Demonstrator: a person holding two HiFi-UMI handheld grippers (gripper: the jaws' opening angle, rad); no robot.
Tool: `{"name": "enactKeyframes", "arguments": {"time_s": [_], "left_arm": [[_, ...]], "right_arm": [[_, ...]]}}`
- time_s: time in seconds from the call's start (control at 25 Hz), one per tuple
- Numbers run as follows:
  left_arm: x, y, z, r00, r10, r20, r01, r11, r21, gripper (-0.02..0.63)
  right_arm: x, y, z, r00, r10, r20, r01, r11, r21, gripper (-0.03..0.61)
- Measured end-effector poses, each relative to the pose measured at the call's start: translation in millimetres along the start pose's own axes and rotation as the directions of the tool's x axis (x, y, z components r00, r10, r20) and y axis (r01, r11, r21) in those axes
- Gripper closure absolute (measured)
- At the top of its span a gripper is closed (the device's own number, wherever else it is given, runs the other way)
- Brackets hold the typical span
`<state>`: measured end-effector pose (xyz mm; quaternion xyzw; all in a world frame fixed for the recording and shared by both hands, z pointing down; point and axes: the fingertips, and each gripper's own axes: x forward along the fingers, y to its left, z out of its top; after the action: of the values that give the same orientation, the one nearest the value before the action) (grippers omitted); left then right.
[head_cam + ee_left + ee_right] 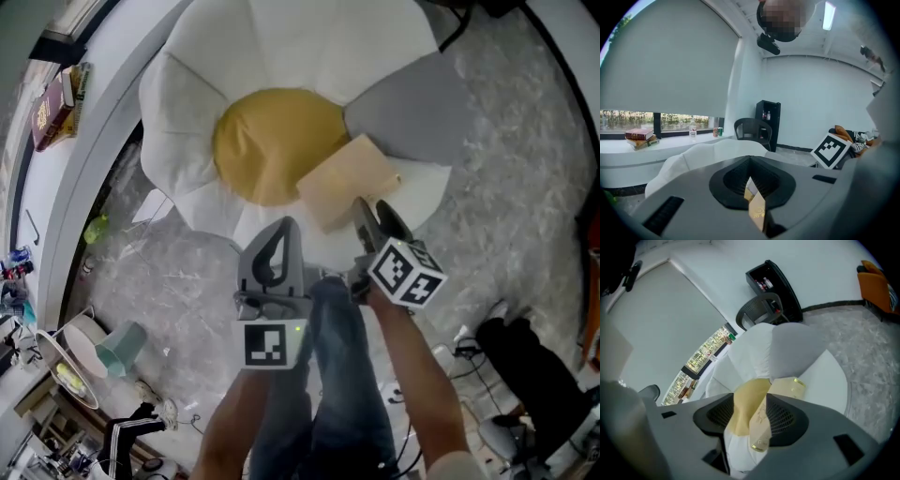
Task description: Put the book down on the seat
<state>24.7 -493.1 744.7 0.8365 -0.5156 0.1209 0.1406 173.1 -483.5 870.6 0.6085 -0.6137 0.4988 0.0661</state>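
Note:
The seat [309,47] is a big flower-shaped cushion with white petals, a yellow centre [272,141] and one grey petal [408,112]. The beige book [345,183] with gold corners lies on its near right side, half on the yellow centre. My right gripper [368,214] is at the book's near edge. In the right gripper view the book [785,387] runs between the open jaws, against the right one, with a wide gap on the left. My left gripper [281,234] points up beside it, jaws together. A thin beige sliver [757,208] shows between them; what it is I cannot tell.
A curved white sill holds stacked books [56,108] at the far left. A green bottle [96,228], a teal cup [120,347] and a lamp lie on the floor at the left. Black bags [525,361] and cables sit right. A black chair [752,131] stands behind the seat.

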Motion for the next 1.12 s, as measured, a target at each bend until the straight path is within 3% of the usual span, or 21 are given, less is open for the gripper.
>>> {"name": "enactKeyframes", "arguments": {"time_s": [0.08, 0.4, 0.6, 0.8, 1.12], "left_arm": [[-3.7, 2.8, 13.3, 1.0, 0.007, 0.009, -0.007, 1.0, 0.008, 0.607], [-32.3, 9.5, 94.5, 0.997, 0.027, 0.066, -0.028, 1.0, 0.013, 0.607], [-54.4, 13.7, 145.9, 0.996, 0.031, 0.082, -0.03, 1.0, -0.009, 0.607], [-86.0, 8.3, 204.2, 0.995, -0.001, 0.099, 0.004, 0.999, -0.035, 0.607], [-152.1, -16.7, 304.6, 0.968, -0.078, 0.237, 0.06, 0.995, 0.082, 0.607]], "right_arm": [[-15.6, 17.4, 15.3, 0.998, -0.005, 0.055, 0.009, 0.997, -0.073, 0.434], [-90.2, 95.3, 66.6, 0.978, 0.038, 0.205, 0.025, 0.955, -0.294, 0.566], [-143.2, 149.2, 105.0, 0.949, 0.104, 0.299, 0.015, 0.929, -0.371, 0.574], [-213.1, 207.7, 142.6, 0.899, 0.192, 0.393, 0.016, 0.883, -0.469, 0.574], [-334.0, 272.6, 173.9, 0.816, 0.276, 0.508, 0.06, 0.833, -0.55, 0.574]]}}
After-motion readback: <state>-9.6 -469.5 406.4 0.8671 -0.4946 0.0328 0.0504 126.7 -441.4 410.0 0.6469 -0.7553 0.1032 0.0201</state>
